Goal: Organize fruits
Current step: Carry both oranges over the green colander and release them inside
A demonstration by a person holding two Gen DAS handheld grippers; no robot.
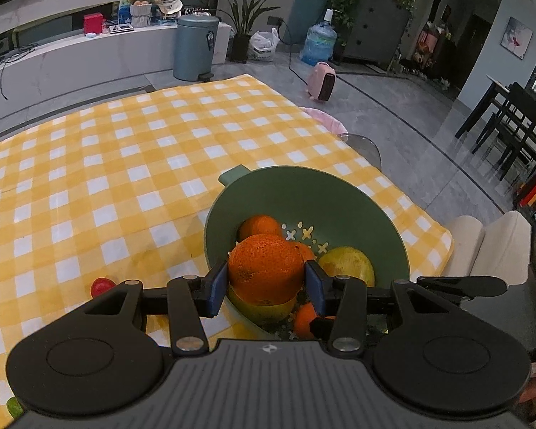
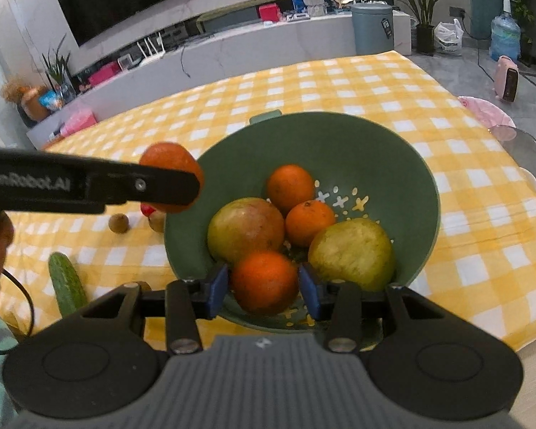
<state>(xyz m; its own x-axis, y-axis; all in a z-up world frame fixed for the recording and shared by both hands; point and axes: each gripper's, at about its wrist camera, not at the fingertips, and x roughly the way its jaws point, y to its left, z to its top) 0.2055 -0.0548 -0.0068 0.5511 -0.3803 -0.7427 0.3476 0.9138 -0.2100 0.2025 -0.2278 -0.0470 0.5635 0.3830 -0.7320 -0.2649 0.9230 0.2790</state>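
Yellow and white checked cloth (image 1: 125, 161) covers the bench. A green strainer bowl (image 2: 339, 136) stands on it near the near edge, and its small handle (image 2: 266, 116) points to the far edge.

The left hand-held gripper (image 1: 266, 286) has its blue pads tight on both sides of a big orange (image 1: 266, 268), which hangs over the bowl's left rim.

The left wrist view hides most of the bowl behind this orange. The right wrist view looks straight in. It shows two mangoes (image 2: 246, 230), one left and one right, and two small oranges (image 2: 290, 186) between them.

Only the right wrist view shows what lies on the cloth left of the bowl. A cucumber (image 2: 67, 284) lies flat near the near edge, its long side running from near to far. Past it are two kiwis (image 2: 118, 222).

The right hand-held gripper (image 2: 264, 287) has a near orange (image 2: 264, 282) between its pads, low in the front of the bowl. The pads sit right at its sides, but I cannot tell if they squeeze it.

Only the left wrist view shows dark dining chairs (image 1: 511, 125) far off to the right.
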